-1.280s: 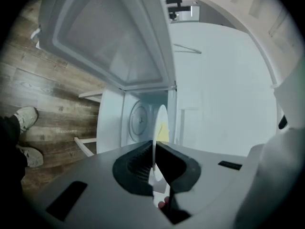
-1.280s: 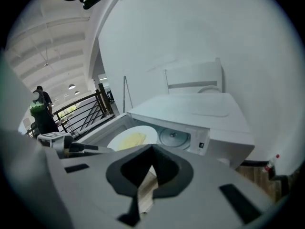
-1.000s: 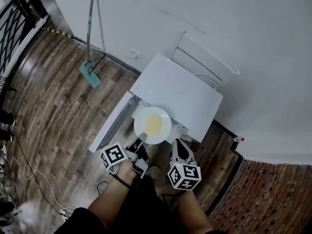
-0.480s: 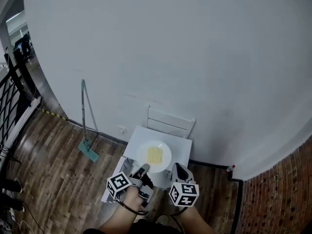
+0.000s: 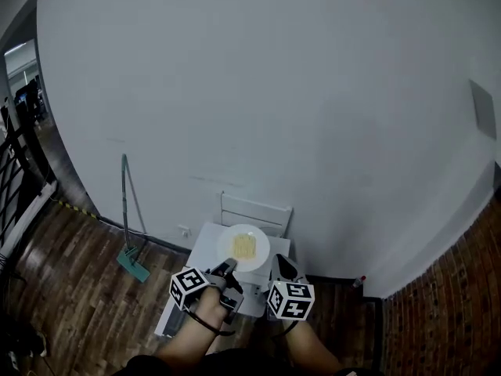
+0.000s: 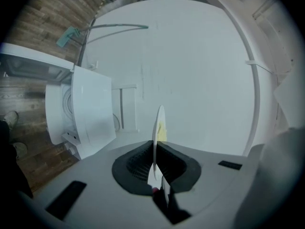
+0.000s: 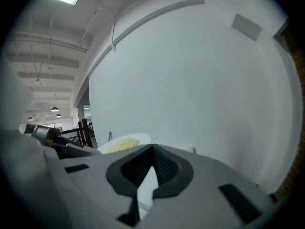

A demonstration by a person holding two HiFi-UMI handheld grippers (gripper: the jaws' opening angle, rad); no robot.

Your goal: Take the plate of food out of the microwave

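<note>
A white plate (image 5: 244,247) with yellow food (image 5: 244,246) is held up level in front of the white microwave (image 5: 202,251). My left gripper (image 5: 228,266) is shut on the plate's near rim. In the left gripper view the plate (image 6: 159,120) stands edge-on, clamped between the dark pads (image 6: 138,159) of my left gripper (image 6: 154,149), with the food (image 6: 163,131) just past them. My right gripper (image 5: 279,263) hovers beside the plate's right edge, apart from it. In its own view my right gripper (image 7: 152,149) is shut on nothing, and the plate (image 7: 125,143) lies to its left.
The microwave door (image 5: 166,319) hangs open to the left. A white slatted frame (image 5: 254,210) stands behind the microwave against the wall. A green mop (image 5: 125,218) leans on the wall at left. A small red-capped thing (image 5: 358,280) sits on the floor at right.
The head view has swung up, so much more wall shows and everything looks smaller. The plate, still in my left gripper, now shows over the microwave's top instead of before its opening.
</note>
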